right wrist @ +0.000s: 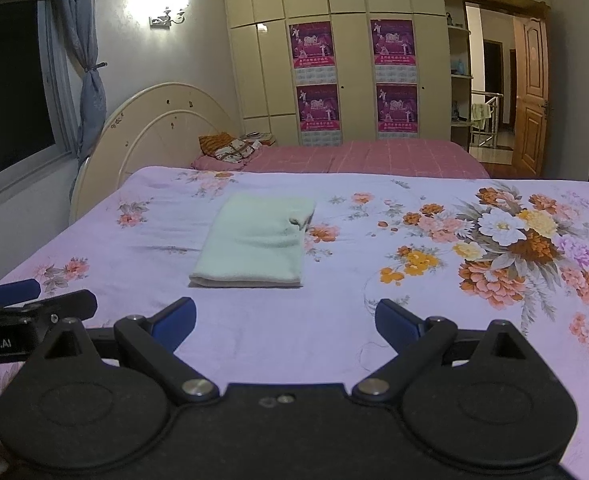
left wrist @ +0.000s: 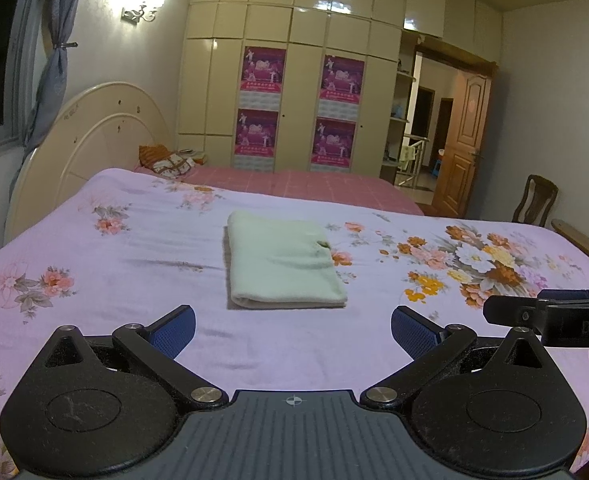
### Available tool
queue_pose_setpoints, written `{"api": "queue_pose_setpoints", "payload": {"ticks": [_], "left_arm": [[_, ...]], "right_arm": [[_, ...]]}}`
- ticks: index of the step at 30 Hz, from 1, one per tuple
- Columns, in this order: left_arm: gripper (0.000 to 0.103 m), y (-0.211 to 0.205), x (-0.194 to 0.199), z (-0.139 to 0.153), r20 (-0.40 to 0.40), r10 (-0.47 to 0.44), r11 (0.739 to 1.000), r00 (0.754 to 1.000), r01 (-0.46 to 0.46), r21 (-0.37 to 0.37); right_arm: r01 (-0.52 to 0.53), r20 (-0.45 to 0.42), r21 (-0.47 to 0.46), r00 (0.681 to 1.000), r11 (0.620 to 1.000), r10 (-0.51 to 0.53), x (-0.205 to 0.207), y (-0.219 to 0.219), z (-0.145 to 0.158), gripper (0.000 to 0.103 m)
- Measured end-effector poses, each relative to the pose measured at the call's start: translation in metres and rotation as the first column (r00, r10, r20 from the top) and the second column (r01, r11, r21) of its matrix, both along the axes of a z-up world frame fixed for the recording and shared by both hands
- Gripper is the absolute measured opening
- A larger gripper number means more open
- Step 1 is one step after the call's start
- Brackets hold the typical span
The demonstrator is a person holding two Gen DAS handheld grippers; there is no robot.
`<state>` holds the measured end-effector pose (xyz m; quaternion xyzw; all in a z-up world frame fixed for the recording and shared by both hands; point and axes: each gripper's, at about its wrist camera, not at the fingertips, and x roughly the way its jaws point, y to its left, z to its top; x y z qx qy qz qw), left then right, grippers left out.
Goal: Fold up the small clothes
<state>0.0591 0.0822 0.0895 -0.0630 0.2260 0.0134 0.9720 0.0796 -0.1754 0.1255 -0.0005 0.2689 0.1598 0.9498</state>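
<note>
A pale green small garment (left wrist: 282,266) lies folded into a neat rectangle on the lilac floral bedsheet (left wrist: 134,240); it also shows in the right wrist view (right wrist: 256,242). My left gripper (left wrist: 293,332) is open and empty, hovering just short of the garment's near edge. My right gripper (right wrist: 285,322) is open and empty, near the garment's near right corner. The right gripper's body shows at the right edge of the left wrist view (left wrist: 554,316); the left gripper's finger shows at the left edge of the right wrist view (right wrist: 14,292).
A second bed with a pink checked cover (left wrist: 306,186) and pillows (left wrist: 166,162) lies beyond. A cream headboard (left wrist: 82,148) stands at left, a wardrobe (left wrist: 294,80) behind, and a wooden chair (left wrist: 534,200) and open door (left wrist: 462,140) at right.
</note>
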Motion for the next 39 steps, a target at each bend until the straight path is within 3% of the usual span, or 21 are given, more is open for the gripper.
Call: {"api": "queue_pose_setpoints", "payload": {"ticks": [39], "left_arm": [[0.103, 0.0049, 0.0039, -0.0038, 0.014, -0.036, 0.999, 0.999, 0.036, -0.018]], "right_arm": [[-0.004, -0.012, -0.007, 1.000, 1.000, 0.004, 0.0032, 0.0016, -0.0034, 0.096]]}}
